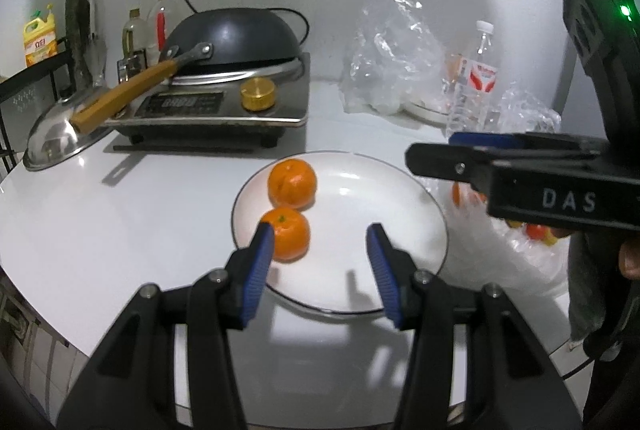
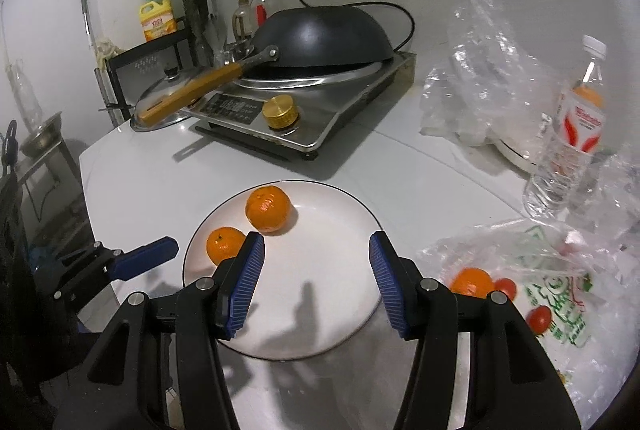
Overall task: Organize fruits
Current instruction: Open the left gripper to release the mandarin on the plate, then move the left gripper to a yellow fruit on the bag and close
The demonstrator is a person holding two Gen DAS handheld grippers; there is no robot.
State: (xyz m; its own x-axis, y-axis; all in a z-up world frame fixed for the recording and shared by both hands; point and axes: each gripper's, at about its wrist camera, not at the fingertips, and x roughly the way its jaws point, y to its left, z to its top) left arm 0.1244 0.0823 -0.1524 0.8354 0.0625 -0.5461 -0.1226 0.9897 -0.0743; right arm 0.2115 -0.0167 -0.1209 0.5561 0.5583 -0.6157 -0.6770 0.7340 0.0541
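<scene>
Both grippers hang over the plate (image 2: 340, 213) on the desk (image 1: 120, 213), jaws apart with nothing between them. Two oranges sit on the plate: one (image 1: 287, 240) right beside the left gripper's (image 1: 320, 248) left jaw, the other (image 1: 292, 183) just beyond. The right gripper (image 2: 316, 256) has a bag (image 2: 552, 270) holding another orange (image 2: 472, 281) off to its right.

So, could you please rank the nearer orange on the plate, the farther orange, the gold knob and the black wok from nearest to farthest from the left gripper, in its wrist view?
From the left gripper:
1. Nearer orange, beside its left finger.
2. Farther orange, toward the plate's far rim.
3. Gold knob, on the cooker's front.
4. Black wok, upturned behind the knob.
</scene>
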